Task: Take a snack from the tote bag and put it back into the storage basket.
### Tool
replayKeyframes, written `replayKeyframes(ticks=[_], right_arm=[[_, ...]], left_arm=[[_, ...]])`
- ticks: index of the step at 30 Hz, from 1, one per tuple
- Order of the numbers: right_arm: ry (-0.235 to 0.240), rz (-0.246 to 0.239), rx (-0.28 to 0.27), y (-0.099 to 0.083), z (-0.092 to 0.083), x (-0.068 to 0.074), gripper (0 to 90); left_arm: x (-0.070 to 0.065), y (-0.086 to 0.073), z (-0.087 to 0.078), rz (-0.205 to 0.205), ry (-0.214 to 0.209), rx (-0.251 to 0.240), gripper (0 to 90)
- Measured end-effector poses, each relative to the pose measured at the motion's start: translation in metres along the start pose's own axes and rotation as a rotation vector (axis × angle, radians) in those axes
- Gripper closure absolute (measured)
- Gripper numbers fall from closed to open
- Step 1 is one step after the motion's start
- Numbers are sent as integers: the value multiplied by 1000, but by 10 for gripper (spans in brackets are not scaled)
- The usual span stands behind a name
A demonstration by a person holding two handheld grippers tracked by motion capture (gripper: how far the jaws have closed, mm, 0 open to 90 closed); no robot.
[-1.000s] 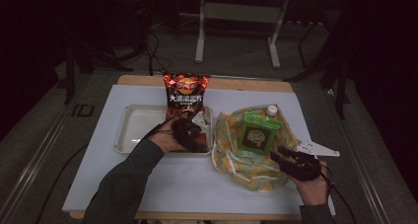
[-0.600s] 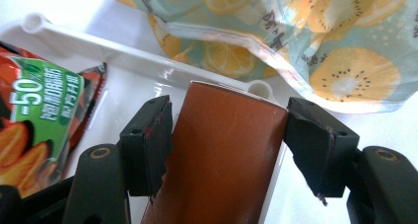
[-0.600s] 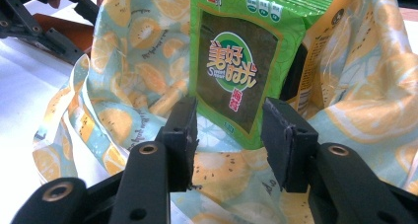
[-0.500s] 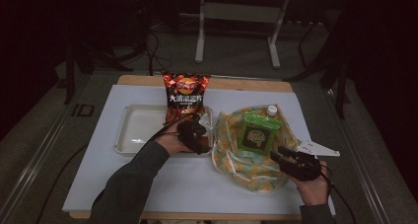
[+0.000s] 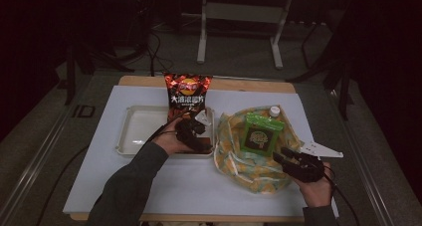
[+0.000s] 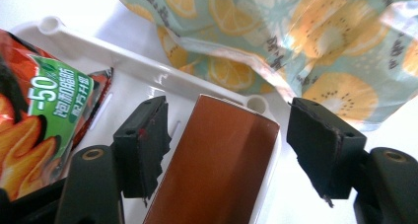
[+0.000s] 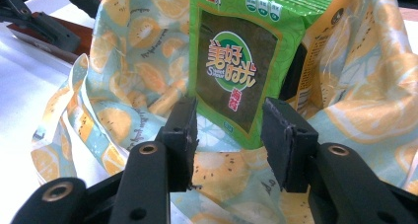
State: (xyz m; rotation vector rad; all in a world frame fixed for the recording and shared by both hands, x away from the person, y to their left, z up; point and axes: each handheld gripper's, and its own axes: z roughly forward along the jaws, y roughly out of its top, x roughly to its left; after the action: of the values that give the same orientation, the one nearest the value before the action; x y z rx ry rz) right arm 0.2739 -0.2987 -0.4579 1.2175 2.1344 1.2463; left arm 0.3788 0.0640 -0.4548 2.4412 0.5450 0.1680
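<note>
Left gripper [image 6: 226, 135] open around brown box [image 6: 217, 160].

Glossy foil chip bag [image 5: 187, 90], smooth white plastic tray [image 5: 135, 131], soft printed cloth bag [image 5: 239, 159], matt brown box [image 6: 217, 160]

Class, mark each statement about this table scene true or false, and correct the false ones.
1. The green snack packet sits in the fruit-print bag. True.
2. The chip bag lies flat on the floor. False: it stands at the white tray's far edge.
3. The left gripper has a brown box between its jaws. True.
4. The right gripper is clamped shut. False: its jaws stand apart.
</note>
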Motion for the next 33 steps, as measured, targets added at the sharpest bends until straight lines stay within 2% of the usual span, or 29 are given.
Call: replayKeyframes(ticks=[3, 5, 6, 10, 18, 24, 27, 30, 33], right_arm=[[-2, 3, -1, 0, 0, 0, 580], [-1, 4, -2, 0, 1, -1, 582], [0, 5, -2, 0, 1, 0, 586], [1, 8, -4, 2, 2, 1, 605], [13, -6, -12, 11, 1, 6, 668], [8, -12, -18, 18, 2, 9, 691], [0, -5, -18, 21, 4, 6, 695], [-13, -8, -8, 22, 6, 0, 694], [-11, 10, -9, 23, 9, -8, 692]], left_arm=[[3, -5, -4, -45, -2, -30, 367], [4, -7, -5, -49, -1, -33, 378], [7, -12, -8, -70, 7, -48, 381], [10, -20, -12, -111, 20, -67, 392], [4, -24, -25, -133, 47, -100, 394], [-7, -25, -33, -144, 63, -140, 391], [-12, -26, -35, -156, 70, -152, 385], [-22, -28, -38, -134, 86, -158, 381], [-28, -31, -40, -133, 84, -181, 376]])
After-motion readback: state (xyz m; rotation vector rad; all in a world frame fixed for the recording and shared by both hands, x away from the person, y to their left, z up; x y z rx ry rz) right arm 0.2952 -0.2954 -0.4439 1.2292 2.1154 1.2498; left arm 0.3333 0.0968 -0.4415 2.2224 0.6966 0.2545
